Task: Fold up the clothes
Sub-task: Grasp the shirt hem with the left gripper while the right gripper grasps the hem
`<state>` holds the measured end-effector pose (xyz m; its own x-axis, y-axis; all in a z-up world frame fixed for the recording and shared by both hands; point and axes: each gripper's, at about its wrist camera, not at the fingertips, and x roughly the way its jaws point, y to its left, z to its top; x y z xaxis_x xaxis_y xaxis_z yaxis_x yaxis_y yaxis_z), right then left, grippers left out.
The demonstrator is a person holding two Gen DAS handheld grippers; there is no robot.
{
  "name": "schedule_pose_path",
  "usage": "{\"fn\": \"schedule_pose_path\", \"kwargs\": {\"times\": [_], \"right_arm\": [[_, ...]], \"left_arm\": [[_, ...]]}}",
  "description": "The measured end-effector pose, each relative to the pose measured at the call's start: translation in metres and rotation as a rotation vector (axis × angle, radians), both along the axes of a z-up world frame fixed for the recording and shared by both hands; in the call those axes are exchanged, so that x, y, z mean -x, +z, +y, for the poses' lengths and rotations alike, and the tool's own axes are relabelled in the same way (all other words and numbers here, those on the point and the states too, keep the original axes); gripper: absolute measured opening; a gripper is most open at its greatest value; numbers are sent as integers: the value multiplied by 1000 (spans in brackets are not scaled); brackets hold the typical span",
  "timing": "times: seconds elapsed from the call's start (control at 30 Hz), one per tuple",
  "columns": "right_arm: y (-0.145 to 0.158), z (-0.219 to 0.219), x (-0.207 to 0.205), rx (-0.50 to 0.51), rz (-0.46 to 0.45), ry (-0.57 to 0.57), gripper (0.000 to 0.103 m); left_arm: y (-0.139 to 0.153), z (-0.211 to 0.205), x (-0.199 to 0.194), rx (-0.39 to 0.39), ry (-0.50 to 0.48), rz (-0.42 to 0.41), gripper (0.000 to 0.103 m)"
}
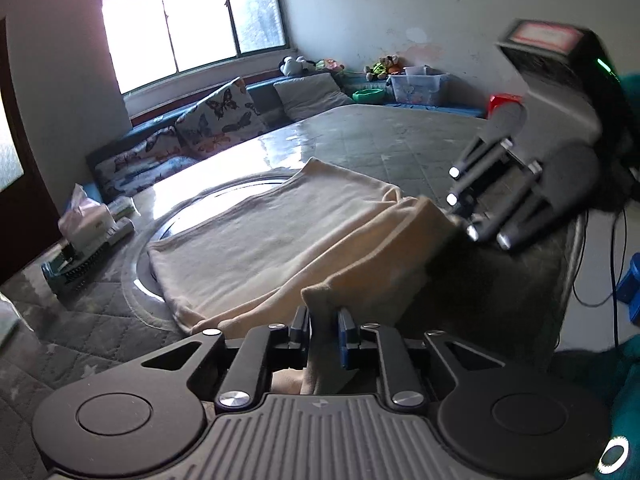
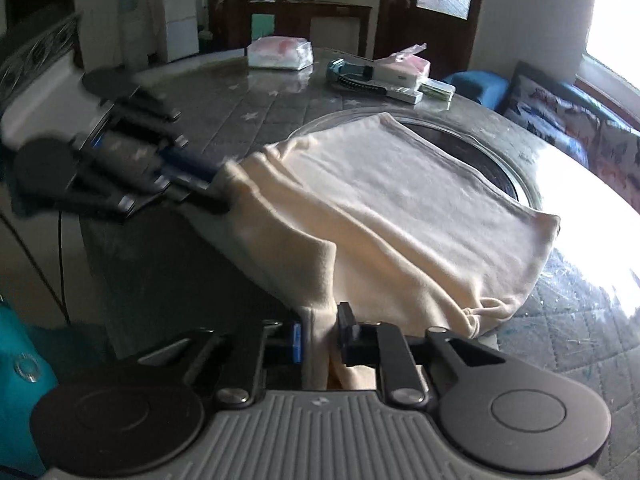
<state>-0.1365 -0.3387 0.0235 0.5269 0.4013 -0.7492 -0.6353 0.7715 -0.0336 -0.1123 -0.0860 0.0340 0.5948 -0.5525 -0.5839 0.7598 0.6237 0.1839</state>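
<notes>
A cream garment [image 1: 260, 232] lies folded over the glass turntable [image 1: 240, 185] of a round quilted table [image 1: 380, 140]. Its near edge is lifted off the table. My left gripper [image 1: 323, 326] is shut on one corner of that edge, with the fabric bunched between the blue pads. In the same view my right gripper [image 1: 448, 216] grips the other corner at the right. The right wrist view shows the garment [image 2: 400, 200] stretched between the right gripper [image 2: 320, 336], shut on a fold of it, and the left gripper [image 2: 220, 192] at the left.
On the table's far side are a tissue pack [image 2: 280, 53], a teal brush [image 2: 352, 77] and small boxes [image 2: 404, 72]. A cushioned bench with butterfly pillows [image 1: 224, 116] and a plastic bin [image 1: 418, 88] runs under the window. A black cable [image 1: 618, 264] hangs off the table's right edge.
</notes>
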Motion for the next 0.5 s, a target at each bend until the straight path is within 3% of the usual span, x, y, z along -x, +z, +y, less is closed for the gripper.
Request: {"fn": "schedule_pose_path", "kwargs": {"times": [0.07, 0.17, 0.4, 0.5], "right_arm": [[3, -1, -2, -6, -5, -6, 13], [8, -2, -3, -13, -20, -19, 12], [14, 0, 0, -21, -47, -45, 11], [14, -1, 5, -31, -68, -59, 10]], "left_arm": [[-2, 3, 7, -17, -15, -12, 23], [-8, 6, 15, -59, -25, -40, 34], [-24, 10, 23, -148, -17, -130, 33], [-25, 12, 25, -159, -15, -153, 13]]}}
